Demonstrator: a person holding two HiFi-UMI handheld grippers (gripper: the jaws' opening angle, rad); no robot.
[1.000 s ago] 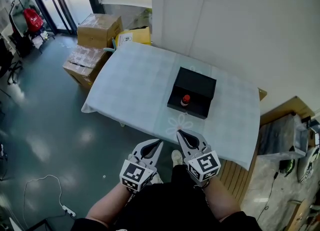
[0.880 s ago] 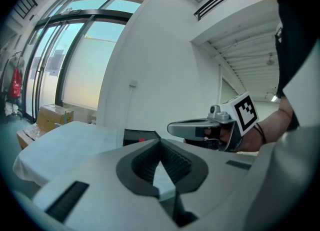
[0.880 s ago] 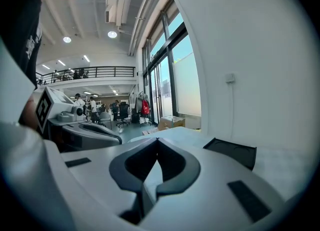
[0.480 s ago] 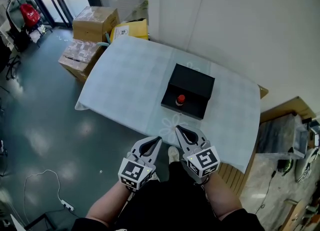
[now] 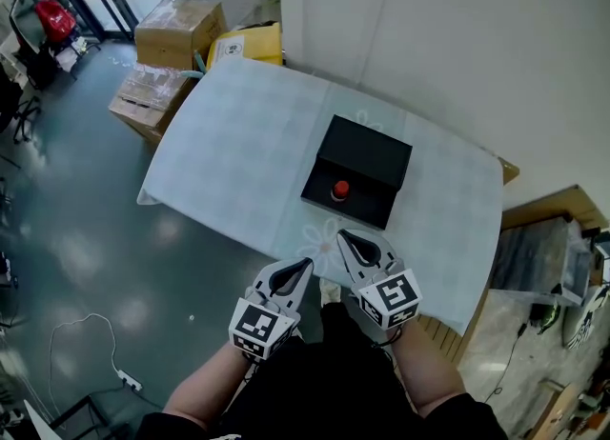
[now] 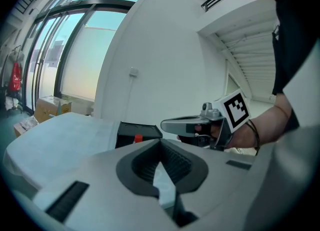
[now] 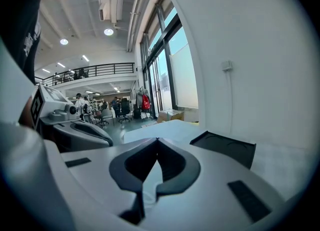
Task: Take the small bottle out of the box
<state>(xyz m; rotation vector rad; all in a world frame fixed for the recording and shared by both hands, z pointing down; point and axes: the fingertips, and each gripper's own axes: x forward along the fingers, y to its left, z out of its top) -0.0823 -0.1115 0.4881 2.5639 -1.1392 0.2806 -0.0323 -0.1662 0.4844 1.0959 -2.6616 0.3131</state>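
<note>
Head view steeply overhead; all views share box point(image 5: 367, 154).

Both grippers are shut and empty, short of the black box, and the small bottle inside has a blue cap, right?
Not quite: the cap of the small bottle is red, not blue, as the head view shows. The rest holds: left gripper and right gripper are shut and empty, short of the black box.

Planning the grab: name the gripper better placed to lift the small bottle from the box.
Probably right: the right gripper sits closer to the black box, nearly in line with its red-capped bottle; the left gripper is farther back.
</note>
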